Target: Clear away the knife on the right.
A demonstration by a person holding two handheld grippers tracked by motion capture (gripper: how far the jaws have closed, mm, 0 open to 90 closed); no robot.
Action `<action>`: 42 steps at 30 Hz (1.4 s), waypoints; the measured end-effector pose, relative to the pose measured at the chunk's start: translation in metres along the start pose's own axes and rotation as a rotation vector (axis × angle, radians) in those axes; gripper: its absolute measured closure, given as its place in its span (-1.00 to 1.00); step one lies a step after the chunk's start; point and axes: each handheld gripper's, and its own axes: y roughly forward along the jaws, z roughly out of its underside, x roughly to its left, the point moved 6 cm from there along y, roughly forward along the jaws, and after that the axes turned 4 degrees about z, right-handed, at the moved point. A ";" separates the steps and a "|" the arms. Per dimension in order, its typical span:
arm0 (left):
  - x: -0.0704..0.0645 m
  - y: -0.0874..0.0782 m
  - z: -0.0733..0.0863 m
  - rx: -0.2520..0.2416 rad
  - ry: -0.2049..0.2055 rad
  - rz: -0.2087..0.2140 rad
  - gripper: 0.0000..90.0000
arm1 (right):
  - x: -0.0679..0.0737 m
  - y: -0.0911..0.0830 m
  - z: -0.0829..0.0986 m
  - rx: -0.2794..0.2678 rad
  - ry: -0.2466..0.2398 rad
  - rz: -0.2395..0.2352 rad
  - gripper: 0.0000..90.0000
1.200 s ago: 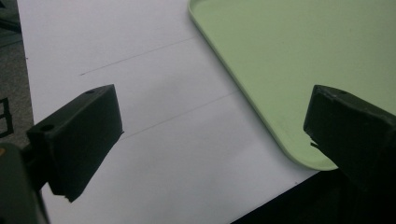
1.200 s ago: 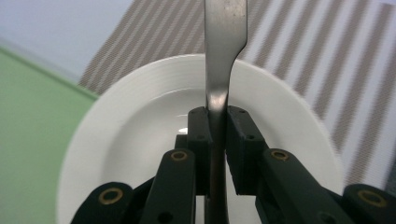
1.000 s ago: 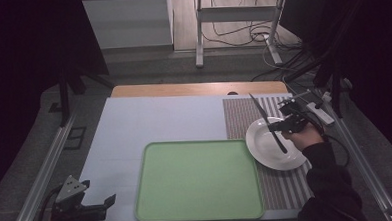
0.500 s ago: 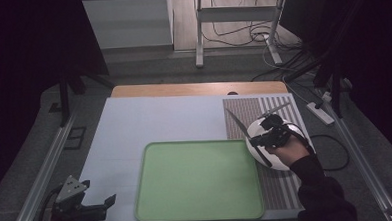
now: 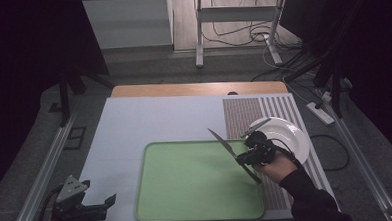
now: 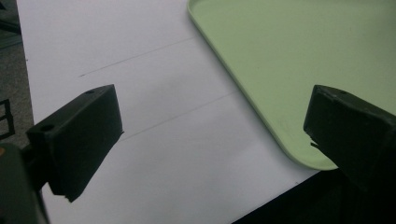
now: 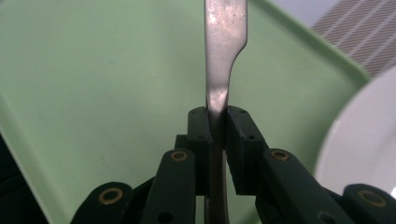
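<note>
White matting is covering the table (image 5: 149,122); the right gripper (image 7: 217,122) is clamping a knife (image 5: 234,156) over the green tray's (image 5: 187,191) right edge, beside the plate (image 5: 285,134); the left gripper (image 5: 95,207) is resting with jaws spread apart, near the tray's left corner.

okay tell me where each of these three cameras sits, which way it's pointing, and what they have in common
High view: above the person's side, looking forward and down; shows the table, both forearms, left gripper, right gripper holding a knife.
Left gripper view: rides the left gripper, jaws open, facing the table's near edge.
Right gripper view: rides the right gripper, looking along the clamped knife, beside the white plate.
Shared: all three show the green tray.
</note>
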 end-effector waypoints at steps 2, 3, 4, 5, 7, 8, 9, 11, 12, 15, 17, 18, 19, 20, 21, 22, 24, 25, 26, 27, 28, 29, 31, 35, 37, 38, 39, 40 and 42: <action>0.000 0.000 0.000 0.003 0.003 -0.001 -0.91 | 0.007 0.003 0.001 0.008 -0.014 -0.009 0.80; 0.000 0.000 0.000 0.000 0.002 -0.001 -0.91 | 0.011 0.005 0.002 0.009 -0.020 -0.011 0.80; 0.000 0.000 0.000 0.000 0.002 -0.001 -0.91 | 0.019 0.008 0.003 0.020 -0.033 -0.022 0.80; 0.000 0.000 0.000 0.001 0.002 -0.001 -0.91 | 0.021 0.011 0.003 0.025 -0.037 -0.024 0.80; 0.000 0.000 0.000 0.001 0.002 -0.001 -0.91 | 0.023 0.014 0.004 0.036 -0.043 -0.024 0.80; 0.000 0.000 0.000 0.001 0.002 -0.001 -0.91 | 0.025 0.018 0.005 0.046 -0.047 -0.024 0.80; 0.000 0.000 0.000 0.002 0.003 -0.001 -0.91 | 0.028 0.027 0.009 0.079 -0.054 -0.018 0.80; -0.001 0.000 0.000 0.001 0.004 -0.002 -0.91 | 0.029 0.032 0.012 0.099 -0.059 -0.014 0.80; -0.001 0.000 0.000 0.002 0.004 -0.002 -0.91 | 0.030 0.036 0.014 0.119 -0.063 -0.010 0.80; -0.001 0.000 0.000 0.001 0.005 -0.002 -0.91 | 0.033 0.049 0.022 0.191 -0.078 -0.009 0.79; -0.001 0.000 0.000 0.000 0.006 -0.002 -0.91 | 0.035 0.052 0.023 0.205 -0.084 -0.030 0.77; -0.001 0.000 0.000 0.000 0.006 -0.002 -0.91 | 0.034 0.051 0.022 0.197 -0.079 -0.039 0.77; -0.001 0.000 0.000 0.000 0.005 -0.002 -0.91 | 0.034 0.049 0.020 0.175 -0.077 -0.046 0.68; -0.001 0.000 0.000 -0.001 0.006 -0.002 -0.91 | 0.033 0.047 0.016 0.152 -0.076 -0.052 0.66; -0.001 0.001 0.000 0.001 0.007 -0.003 -0.91 | 0.034 0.045 0.013 0.133 -0.086 -0.058 0.68; -0.001 0.001 0.000 0.001 0.008 -0.003 -0.91 | 0.035 0.043 0.009 0.111 -0.111 -0.061 0.83; -0.001 0.001 0.000 0.002 0.008 -0.003 -0.90 | 0.042 0.041 0.000 0.070 -0.167 -0.085 0.99; -0.001 0.001 -0.001 0.003 0.008 -0.003 -0.90 | 0.046 0.042 -0.004 0.053 -0.198 -0.093 1.00; -0.001 0.001 -0.001 0.002 0.008 -0.003 -0.90 | 0.050 0.045 -0.009 0.040 -0.220 -0.096 1.00; -0.001 0.001 0.000 0.002 0.009 -0.003 -0.90 | 0.054 0.050 -0.012 0.046 -0.241 -0.097 1.00; -0.001 0.001 0.000 0.002 0.008 -0.003 -0.91 | 0.058 0.055 -0.014 0.048 -0.260 -0.098 1.00; -0.001 0.001 0.000 0.002 0.008 -0.003 -0.91 | 0.061 0.061 -0.016 0.052 -0.275 -0.098 1.00; -0.001 0.001 0.000 0.001 0.006 -0.002 -0.90 | 0.062 0.075 -0.016 0.080 -0.299 -0.074 1.00; -0.001 0.000 0.000 0.000 0.007 -0.002 -0.91 | 0.055 0.080 -0.014 0.088 -0.274 -0.083 1.00; -0.001 0.001 0.000 0.001 0.010 -0.003 -0.91 | 0.043 0.078 -0.014 0.093 -0.259 -0.045 1.00; -0.001 0.001 0.000 0.001 0.010 -0.003 -0.91 | 0.043 0.078 -0.014 0.093 -0.259 -0.045 1.00; -0.001 0.001 0.000 0.001 0.011 -0.003 -0.91 | 0.039 0.078 -0.013 0.090 -0.247 -0.036 1.00; -0.001 0.000 0.000 0.001 0.011 -0.003 -0.91 | 0.034 0.076 -0.013 0.092 -0.232 -0.029 1.00; -0.001 0.000 0.000 0.001 0.011 -0.003 -0.91 | 0.026 0.074 -0.011 0.096 -0.203 -0.018 1.00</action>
